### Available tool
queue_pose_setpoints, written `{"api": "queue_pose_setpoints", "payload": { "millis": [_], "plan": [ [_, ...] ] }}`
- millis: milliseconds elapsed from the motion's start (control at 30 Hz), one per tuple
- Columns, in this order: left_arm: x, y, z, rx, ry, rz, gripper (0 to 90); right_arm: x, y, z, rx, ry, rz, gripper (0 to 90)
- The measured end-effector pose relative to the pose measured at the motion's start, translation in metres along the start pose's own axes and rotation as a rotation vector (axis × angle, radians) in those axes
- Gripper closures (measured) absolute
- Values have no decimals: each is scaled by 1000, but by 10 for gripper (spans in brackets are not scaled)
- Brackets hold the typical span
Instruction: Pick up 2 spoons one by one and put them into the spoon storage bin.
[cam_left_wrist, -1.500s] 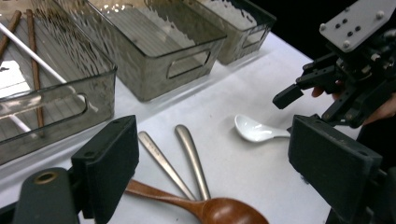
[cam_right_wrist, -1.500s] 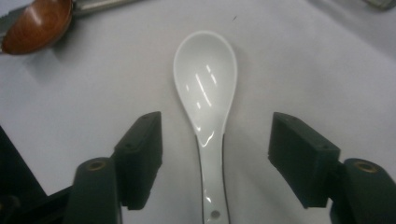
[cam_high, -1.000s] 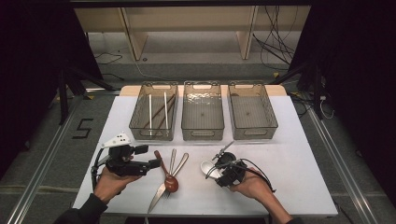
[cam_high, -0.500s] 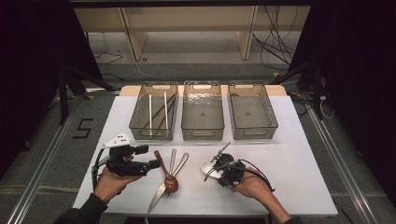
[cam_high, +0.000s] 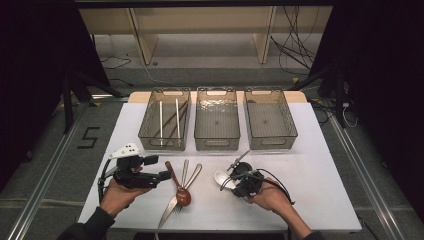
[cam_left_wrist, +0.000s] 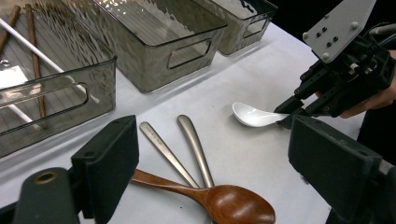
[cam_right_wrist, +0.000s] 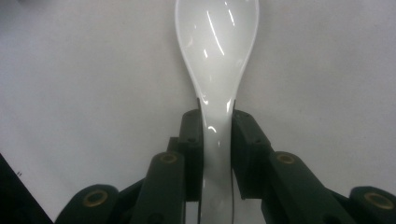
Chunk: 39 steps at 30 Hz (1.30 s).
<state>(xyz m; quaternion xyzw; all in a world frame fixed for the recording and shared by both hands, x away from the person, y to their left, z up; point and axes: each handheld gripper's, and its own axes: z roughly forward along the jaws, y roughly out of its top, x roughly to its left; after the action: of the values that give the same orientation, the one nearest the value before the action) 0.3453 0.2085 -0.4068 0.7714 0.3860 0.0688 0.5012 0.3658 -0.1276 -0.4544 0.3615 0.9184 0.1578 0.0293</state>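
Three clear smoky bins stand in a row at the 12 o'clock side of the white worktop (cam_high: 320, 165). The left bin (cam_high: 165, 120) holds white and brown chopsticks (cam_high: 169, 119) lying lengthwise. The middle bin (cam_high: 217, 120) and the right bin (cam_high: 270, 119) show only their bare floors.

Toward 6 o'clock from the left and middle bins lies a small cluster of cutlery: a wooden spoon (cam_high: 181, 193) with its bowl toward 6 o'clock, crossed by two metal handles (cam_left_wrist: 187, 147) that fan out toward 12 o'clock.

The left gripper (cam_high: 162, 176), held in the person's left hand (cam_high: 117, 195) at about 7 o'clock on the worktop, points toward 3 o'clock at the cutlery; its fingers (cam_left_wrist: 112, 158) are spread wide with nothing between them.

The right gripper (cam_high: 227, 182), held in the right hand (cam_high: 270, 197) at about 5 o'clock, points toward 9 o'clock. Its fingers (cam_right_wrist: 191, 140) are clenched on the handle of a white ceramic spoon (cam_right_wrist: 217, 60), whose bowl faces up, low over or on the worktop, just right of the metal handles.
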Motion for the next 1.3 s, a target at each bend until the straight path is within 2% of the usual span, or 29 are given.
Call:
{"api": "queue_pose_setpoints", "payload": {
  "millis": [367,800,1100,1300],
  "plan": [
    [1,0,0,-1,2,2,158,-3,0,-10,-65,11,16,761],
    [3,0,-2,-18,17,-3,158,-7,11,-44,-214,16,23,761],
    [3,0,-2,-24,21,-8,158,-23,28,-57,-286,23,57,761],
    [4,0,-3,-30,19,-10,158,-36,42,-63,-321,3,90,761]
  ]
}}
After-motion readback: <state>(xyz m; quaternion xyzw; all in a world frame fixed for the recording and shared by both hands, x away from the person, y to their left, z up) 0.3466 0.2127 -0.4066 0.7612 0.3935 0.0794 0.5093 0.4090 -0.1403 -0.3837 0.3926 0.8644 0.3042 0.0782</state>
